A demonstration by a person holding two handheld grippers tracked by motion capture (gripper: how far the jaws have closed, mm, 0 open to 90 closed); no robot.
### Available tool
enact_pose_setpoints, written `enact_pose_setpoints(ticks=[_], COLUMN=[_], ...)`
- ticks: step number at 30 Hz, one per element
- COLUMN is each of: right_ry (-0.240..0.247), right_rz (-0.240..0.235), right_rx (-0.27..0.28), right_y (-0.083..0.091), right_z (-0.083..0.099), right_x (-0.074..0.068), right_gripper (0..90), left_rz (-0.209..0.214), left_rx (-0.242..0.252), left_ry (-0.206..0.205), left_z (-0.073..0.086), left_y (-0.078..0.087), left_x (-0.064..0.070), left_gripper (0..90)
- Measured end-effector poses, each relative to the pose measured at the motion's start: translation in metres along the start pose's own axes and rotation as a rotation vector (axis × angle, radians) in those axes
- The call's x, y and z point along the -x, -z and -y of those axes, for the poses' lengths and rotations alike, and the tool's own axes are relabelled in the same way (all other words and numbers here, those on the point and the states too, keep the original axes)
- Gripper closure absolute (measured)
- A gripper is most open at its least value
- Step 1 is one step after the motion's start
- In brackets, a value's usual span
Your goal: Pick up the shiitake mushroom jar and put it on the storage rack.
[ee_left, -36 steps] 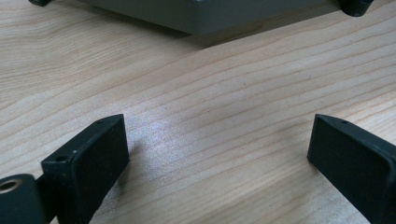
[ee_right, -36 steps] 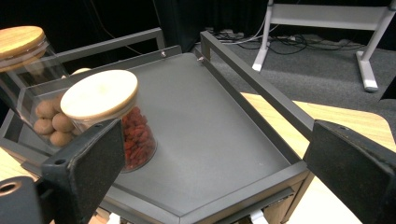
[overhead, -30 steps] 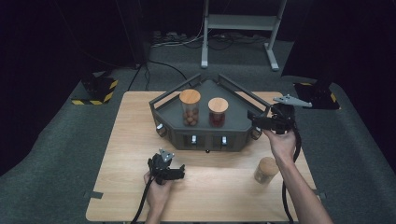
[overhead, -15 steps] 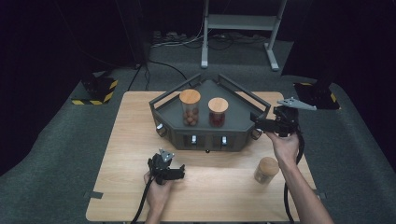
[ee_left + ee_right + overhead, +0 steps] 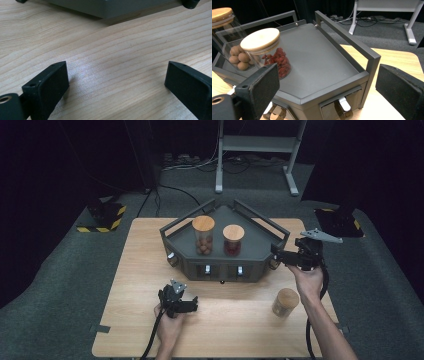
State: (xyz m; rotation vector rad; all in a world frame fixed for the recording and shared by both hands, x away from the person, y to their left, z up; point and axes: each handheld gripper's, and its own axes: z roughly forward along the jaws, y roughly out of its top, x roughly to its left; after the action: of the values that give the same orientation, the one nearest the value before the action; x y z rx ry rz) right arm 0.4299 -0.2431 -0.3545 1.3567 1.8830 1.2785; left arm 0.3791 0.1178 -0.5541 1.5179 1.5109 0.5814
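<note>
hovering beside the right end of a grey tray, the right claw has its jaws wide apart and empty, pointed across the tray's railed corner toward a jar of red berries and, beyond that, a jar of nuts, both standing upright on the tray floor. over the past second this claw has slid a little lower and nearer the person along the tray's side, a small shift that suggests it is lining up or drawing back rather than reaching in. a third jar, wood-lidded, stands on the table behind and below the right hand, near its wrist and well apart from the tray, so one jar looks left to load. the left claw has stayed put, resting low on the bare wood in front of the tray, its jaws also spread with nothing between them and the tray's front edge just ahead.
</note>
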Motion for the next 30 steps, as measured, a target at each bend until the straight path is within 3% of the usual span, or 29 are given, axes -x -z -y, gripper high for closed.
enact_pose_setpoints(ticks=[14,27,28,29,30], right_ry=[0.015,0.007,0.008,0.007,0.007], right_rz=[0.032,0.023,0.022,0.02,0.017], right_rx=[0.004,0.001,0.0,0.0,0.005], right_y=[0.004,0.006,0.006,0.006,0.007], right_z=[0.01,0.019,0.02,0.021,0.022], right_x=[0.003,0.007,0.008,0.008,0.008], right_gripper=[5.6,5.7,5.6,5.6,5.6], left_rz=[0.0,-0.001,-0.01,-0.009,-0.008], left_rx=[0.0,-0.007,-0.072,-0.114,-0.107], left_ry=[0.0,-0.006,-0.09,-0.14,-0.134], left_z=[0.0,0.0,-0.001,-0.002,-0.002], left_y=[0.0,0.0,0.004,0.007,0.007], left_x=[0.0,0.0,-0.006,-0.009,-0.009], left_gripper=[4.8,4.8,4.8,4.8,4.8])
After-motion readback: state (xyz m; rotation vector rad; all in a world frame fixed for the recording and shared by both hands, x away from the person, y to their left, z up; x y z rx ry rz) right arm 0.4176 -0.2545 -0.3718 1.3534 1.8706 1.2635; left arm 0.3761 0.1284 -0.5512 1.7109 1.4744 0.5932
